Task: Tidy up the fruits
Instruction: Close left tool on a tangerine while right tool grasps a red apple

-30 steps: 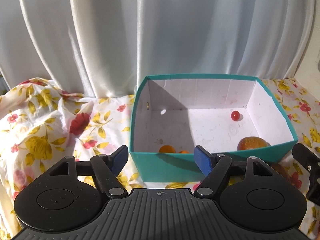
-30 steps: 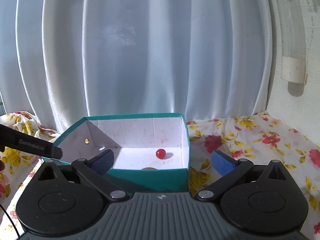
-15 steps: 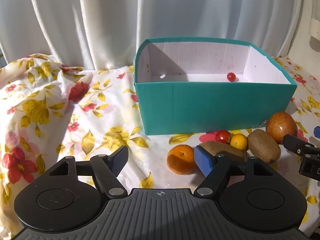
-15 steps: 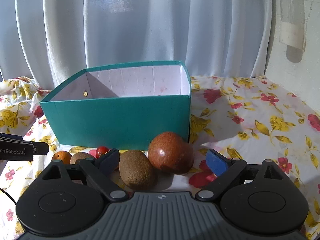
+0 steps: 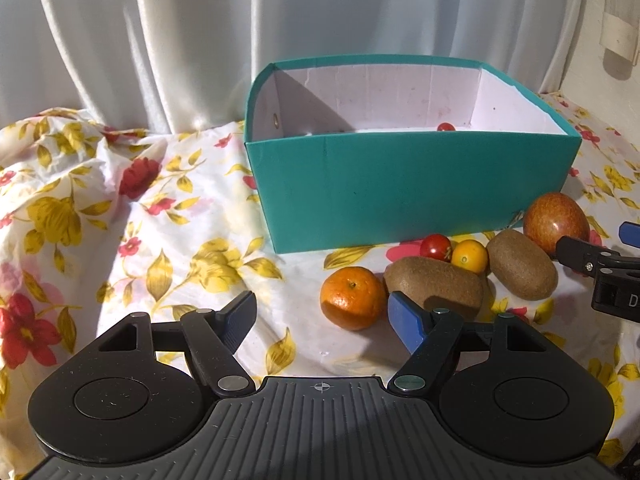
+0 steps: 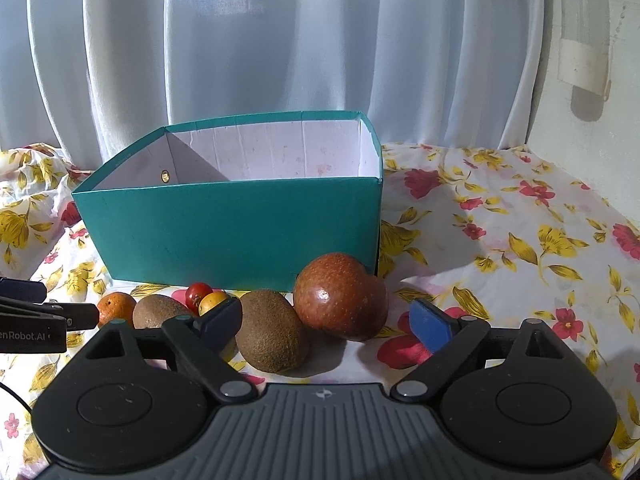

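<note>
Your left tool (image 5: 322, 316) stands apart, empty, low over the cloth (image 5: 168, 216), nearest the orange (image 5: 352, 298). Rightward along the row before the box (image 5: 404, 192) lie a kiwi (image 5: 436, 286), two small tomatoes, a second kiwi (image 6: 272, 330) and the red fruit (image 6: 340, 294). Your right tool (image 6: 326, 326), its jaws just narrowed, brackets those last two without touching. Judged step: approach. Next, centre on one fruit, close gently, lift over the rim.
</note>
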A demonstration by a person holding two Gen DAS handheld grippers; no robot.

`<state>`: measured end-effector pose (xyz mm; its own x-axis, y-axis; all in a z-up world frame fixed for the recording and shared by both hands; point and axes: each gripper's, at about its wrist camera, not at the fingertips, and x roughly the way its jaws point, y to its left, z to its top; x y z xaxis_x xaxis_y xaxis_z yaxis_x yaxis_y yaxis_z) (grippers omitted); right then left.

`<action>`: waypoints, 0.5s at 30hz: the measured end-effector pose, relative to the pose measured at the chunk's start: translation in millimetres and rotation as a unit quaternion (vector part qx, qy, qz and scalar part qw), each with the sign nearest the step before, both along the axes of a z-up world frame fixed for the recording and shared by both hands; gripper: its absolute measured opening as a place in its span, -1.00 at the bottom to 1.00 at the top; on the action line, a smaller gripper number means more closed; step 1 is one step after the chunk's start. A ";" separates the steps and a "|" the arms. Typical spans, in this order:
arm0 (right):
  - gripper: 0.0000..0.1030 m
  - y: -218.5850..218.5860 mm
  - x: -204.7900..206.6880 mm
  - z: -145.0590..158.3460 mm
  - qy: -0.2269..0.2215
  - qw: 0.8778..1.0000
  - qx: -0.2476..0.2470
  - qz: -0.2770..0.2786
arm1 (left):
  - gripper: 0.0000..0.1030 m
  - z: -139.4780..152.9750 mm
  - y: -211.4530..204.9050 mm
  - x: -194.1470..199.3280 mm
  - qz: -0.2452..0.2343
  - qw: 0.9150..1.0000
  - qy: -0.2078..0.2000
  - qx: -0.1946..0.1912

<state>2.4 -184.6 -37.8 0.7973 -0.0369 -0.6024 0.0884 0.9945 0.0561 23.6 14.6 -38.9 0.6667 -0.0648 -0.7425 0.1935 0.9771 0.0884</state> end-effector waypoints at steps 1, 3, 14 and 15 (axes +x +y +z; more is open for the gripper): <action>0.78 -0.2 0.7 -0.3 0.000 1.000 0.000 -0.001 | 0.51 -1.1 -0.3 1.3 -0.001 1.000 0.002 0.000; 0.78 -1.2 3.6 -1.8 0.003 1.000 0.000 -0.004 | 0.51 -3.1 -0.6 3.3 -0.002 1.000 0.005 0.001; 0.64 -6.2 22.7 -14.0 0.027 1.000 0.004 -0.011 | 0.35 -18.3 -6.7 14.3 -0.012 1.000 0.017 0.021; 0.63 -6.6 25.7 -15.4 0.030 0.999 0.004 -0.010 | 0.32 -20.0 -7.3 15.9 -0.012 0.999 0.020 0.023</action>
<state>28.2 -191.1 -53.2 0.7587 -0.0471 -0.6497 0.1116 0.9920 0.0584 39.4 7.3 -58.9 0.6354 -0.0462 -0.7708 0.2220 0.9670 0.1251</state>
